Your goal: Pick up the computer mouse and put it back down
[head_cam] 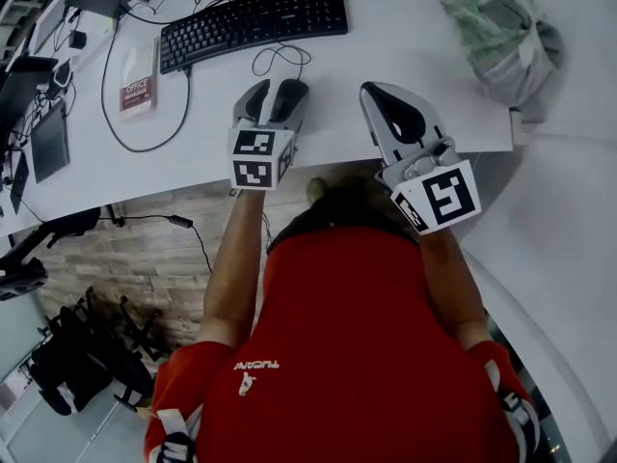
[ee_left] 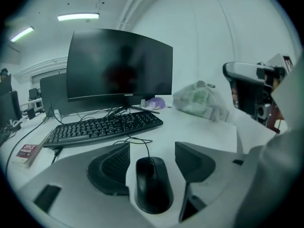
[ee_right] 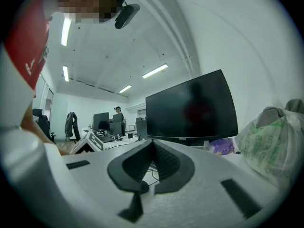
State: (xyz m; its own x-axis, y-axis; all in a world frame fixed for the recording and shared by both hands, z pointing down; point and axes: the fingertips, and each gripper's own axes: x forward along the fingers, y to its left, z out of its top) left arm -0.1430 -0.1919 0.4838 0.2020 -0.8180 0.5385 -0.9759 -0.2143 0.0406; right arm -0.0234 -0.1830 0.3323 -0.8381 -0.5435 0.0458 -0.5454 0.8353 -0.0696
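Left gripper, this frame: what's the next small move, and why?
Probably close the left gripper on the mouse: its jaws stand apart on either side of it, neither touching it, and the mouse lies flat on the desk, not yet lifted.

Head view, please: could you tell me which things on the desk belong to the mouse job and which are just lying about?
Job: black wired computer mouse; left gripper, jaws open either side of it.
Lying about: black keyboard; black curved monitor; green-printed plastic bag; red-and-white printed pack; right gripper, jaws shut.
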